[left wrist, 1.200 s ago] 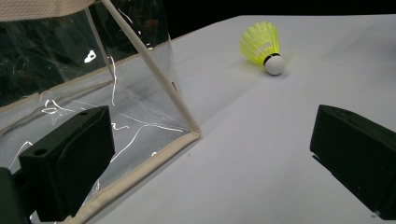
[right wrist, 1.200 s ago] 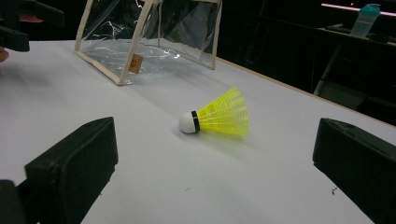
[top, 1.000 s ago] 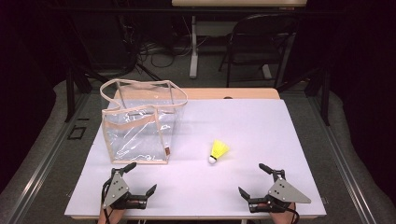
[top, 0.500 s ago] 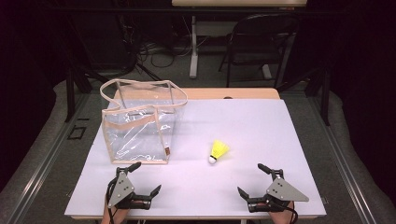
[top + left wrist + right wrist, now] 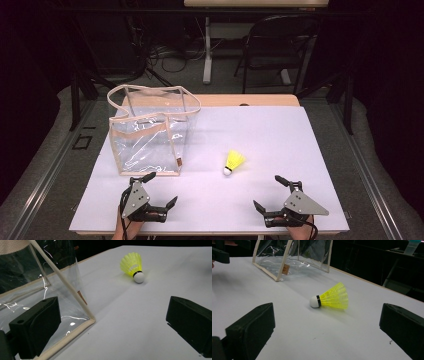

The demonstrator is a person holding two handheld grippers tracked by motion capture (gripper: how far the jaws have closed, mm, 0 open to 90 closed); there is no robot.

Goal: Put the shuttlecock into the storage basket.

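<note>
1. Table [image 5: 280, 130]: white top, fills the centre of the high view; tan edge strip along its far side.
2. Bag [image 5: 150, 132]: clear plastic tote with beige trim and handles, upright, left of centre in the high view. Open top, looks empty. Small brown tag near its lower right corner.
3. Shuttlecock [image 5: 233, 162]: yellow skirt, white cork, black band. Lies on its side on the table just right of centre in the high view, cork toward the lower edge of the frame. Apart from the bag, touching nothing else.
4. Left gripper [image 5: 160, 189]: lower left of the high view, at the table's near edge, just below the bag's front bottom corner. Jaws wide apart, holding nothing. Grey plate on top; a hand below it at the frame bottom.
5. Right gripper [image 5: 270, 192]: lower right of the high view, near edge, below and right of the shuttlecock. Jaws wide apart, nothing between them.
6. Left gripper view: bag [image 5: 37, 295] corner fills the left half, with one jaw in front of it; shuttlecock [image 5: 133, 266] in the upper centre, well past the jaws.
7. Right gripper view: shuttlecock [image 5: 332, 299] mid-frame, beyond the gap between the jaws, cork pointing to the frame's left; bag [image 5: 292, 257] at upper left.
8. Chair [image 5: 277, 47] and cables on the floor behind the table, top of the high view, dark.
</note>
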